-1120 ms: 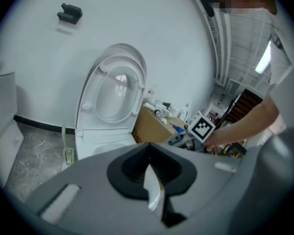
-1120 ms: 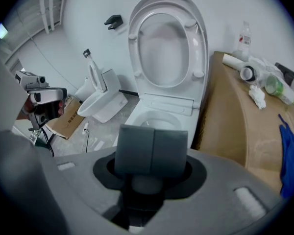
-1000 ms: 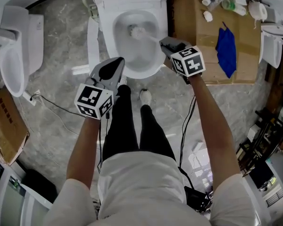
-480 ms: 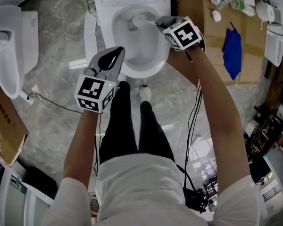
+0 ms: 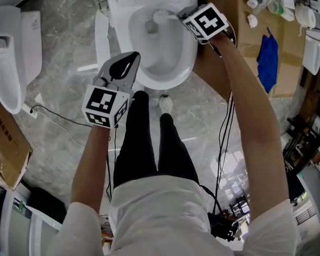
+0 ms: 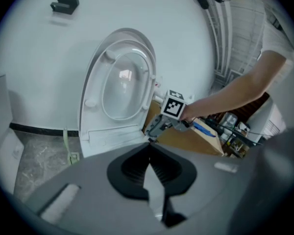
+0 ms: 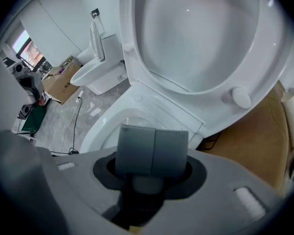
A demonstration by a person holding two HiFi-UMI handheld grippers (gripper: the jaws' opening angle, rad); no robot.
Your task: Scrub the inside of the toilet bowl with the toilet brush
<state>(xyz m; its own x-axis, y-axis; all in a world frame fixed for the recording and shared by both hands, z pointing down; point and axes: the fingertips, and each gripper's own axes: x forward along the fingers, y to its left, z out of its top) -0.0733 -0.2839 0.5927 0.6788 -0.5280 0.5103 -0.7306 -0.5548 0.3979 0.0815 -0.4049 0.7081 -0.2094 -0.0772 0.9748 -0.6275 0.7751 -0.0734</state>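
Observation:
The white toilet bowl [image 5: 173, 57] sits at the top of the head view with its lid [image 6: 120, 87] raised. The toilet brush's white head [image 5: 160, 16] lies inside the bowl near the back rim. My right gripper [image 5: 183, 16] is over the bowl's back right, shut on the brush's handle [image 7: 143, 186], which shows just below its closed grey pads [image 7: 134, 151]. The brush head is hidden in the right gripper view. My left gripper [image 5: 129, 63] hovers at the bowl's front left rim, shut and holding nothing.
A second toilet [image 5: 10, 52] stands at the left. A cardboard sheet [image 5: 245, 57] with bottles and a blue cloth [image 5: 266, 57] lies to the right of the bowl. A cable [image 5: 58, 119] runs over the marble floor. The person's shoes [image 5: 164, 104] are at the bowl's front.
My right gripper has moved from the bowl's front right toward its back, carrying the brush head up toward the rear rim. The left gripper has barely shifted.

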